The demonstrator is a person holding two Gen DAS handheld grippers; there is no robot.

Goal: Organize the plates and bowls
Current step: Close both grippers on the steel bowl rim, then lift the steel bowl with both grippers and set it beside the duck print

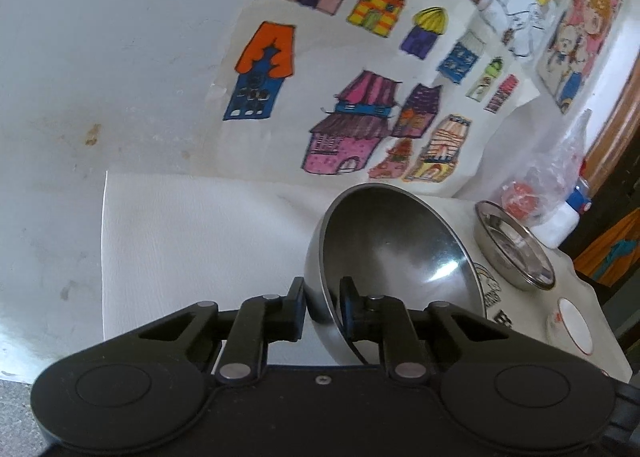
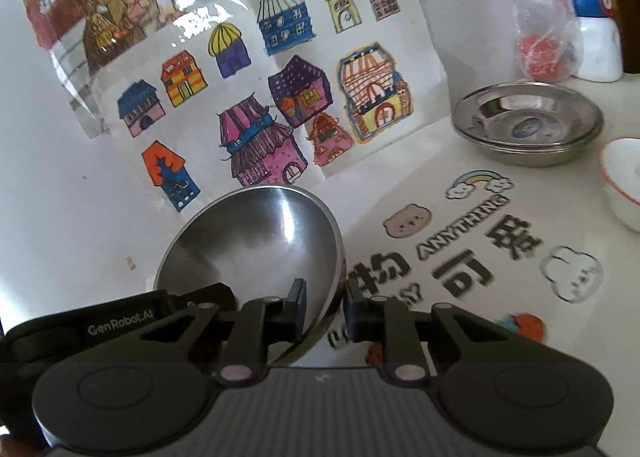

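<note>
Left hand-held gripper [image 1: 323, 307] and right hand-held gripper [image 2: 325, 307] each pinch opposite rims of the steel bowl [image 2: 256, 241], tilted just above the desk [image 2: 400, 177]; beyond to the right sit stacked steel plates [image 2: 528, 123], a white red-rimmed bowl [image 2: 624, 181], and bagged red items [image 2: 540, 53] before house drawings [image 2: 280, 97].

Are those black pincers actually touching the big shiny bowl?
Touching. In both wrist views, the left gripper and the right gripper each clamp the steel bowl's rim, one finger inside, one outside.
</note>
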